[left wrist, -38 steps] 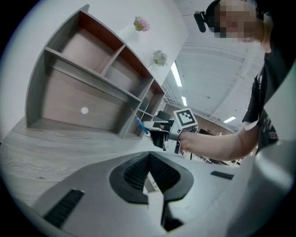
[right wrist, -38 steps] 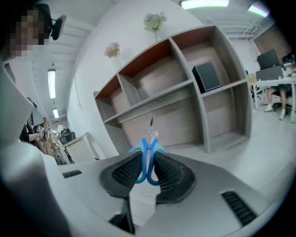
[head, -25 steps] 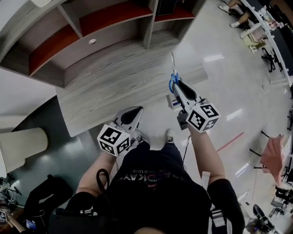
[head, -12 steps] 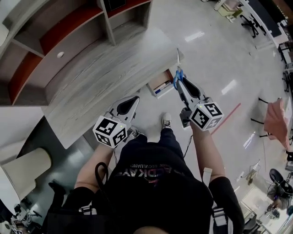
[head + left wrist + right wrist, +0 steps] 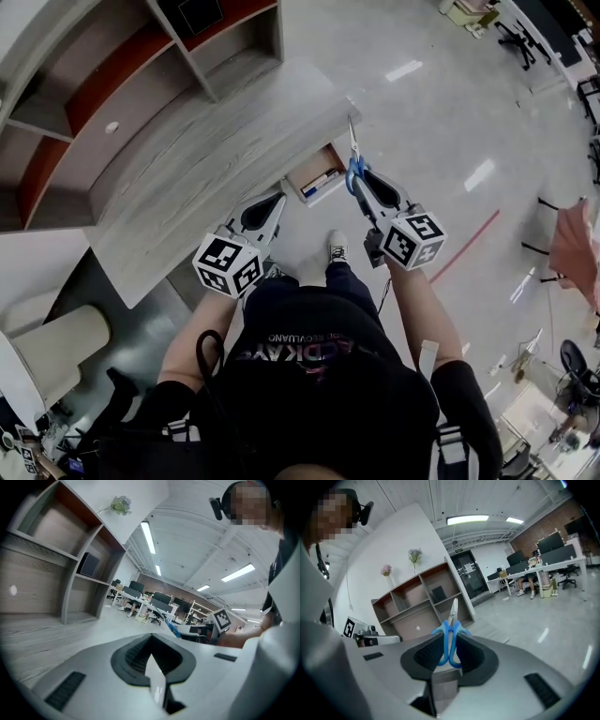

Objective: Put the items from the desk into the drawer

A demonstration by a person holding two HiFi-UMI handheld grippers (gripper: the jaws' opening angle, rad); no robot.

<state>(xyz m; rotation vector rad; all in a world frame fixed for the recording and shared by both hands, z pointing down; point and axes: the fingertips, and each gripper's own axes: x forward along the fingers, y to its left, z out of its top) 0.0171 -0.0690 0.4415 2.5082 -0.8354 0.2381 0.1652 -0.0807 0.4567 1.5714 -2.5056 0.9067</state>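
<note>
We held the scissors (image 5: 353,169) (image 5: 451,620) in our right gripper (image 5: 362,180) (image 5: 450,640), its jaws closed on the blue handles and the blades pointing away from us, closed. In the head view they hung above the floor, just to the right of the open drawer (image 5: 302,180) under the end of the desk (image 5: 206,178), where something blue and white lay inside. Our left gripper (image 5: 268,208) (image 5: 151,643) had its jaws together on nothing, at the desk's near edge, left of the drawer.
</note>
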